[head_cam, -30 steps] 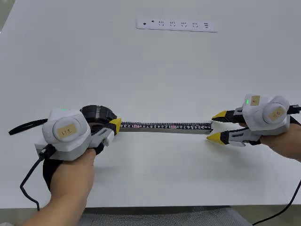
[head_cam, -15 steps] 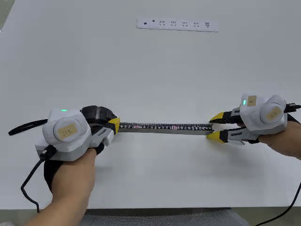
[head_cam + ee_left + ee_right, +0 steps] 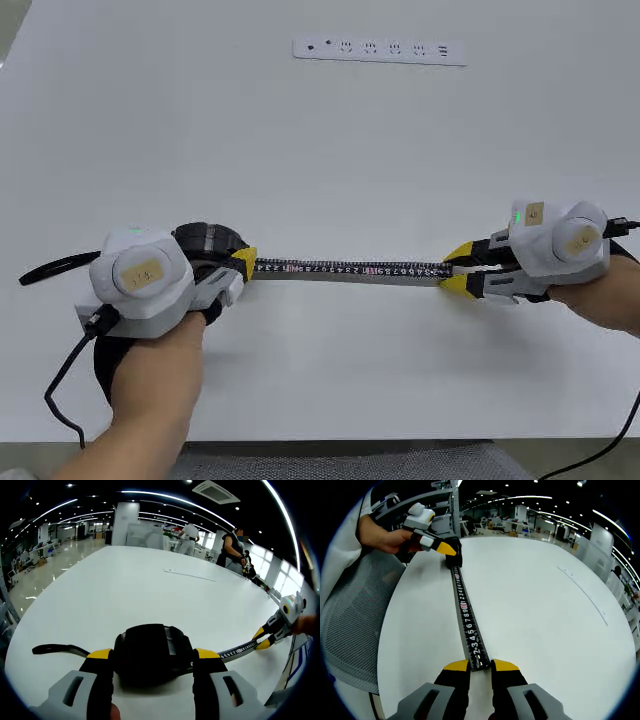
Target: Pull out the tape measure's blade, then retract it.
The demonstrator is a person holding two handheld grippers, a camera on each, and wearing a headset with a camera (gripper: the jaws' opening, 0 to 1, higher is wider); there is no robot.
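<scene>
Table (image 3: 330,390) edge sits just under my hands. Left gripper (image 3: 236,274) clamps the tape measure (image 3: 208,243); right gripper (image 3: 458,268) pinches the tip of the blade (image 3: 350,269), stretched flat between them. Strap (image 3: 55,267) trails left. I see open tabletop beyond, power strip (image 3: 380,50) far.

The tape (image 3: 350,270) runs along the counter (image 3: 300,150) from the case (image 3: 210,243), clamped in the left gripper (image 3: 153,655) at 9 o'clock, to the right gripper (image 3: 455,268) pinching its end at 3 o'clock, a bar across any pass from near side to far. Toward 12 o'clock the counter is bare up to a power strip (image 3: 380,50) by the far edge, and toward 6 o'clock it is bare to the near edge. A black strap (image 3: 55,268) lies at the case's 9 o'clock, and a cable (image 3: 46,400) trails at 7 o'clock.
</scene>
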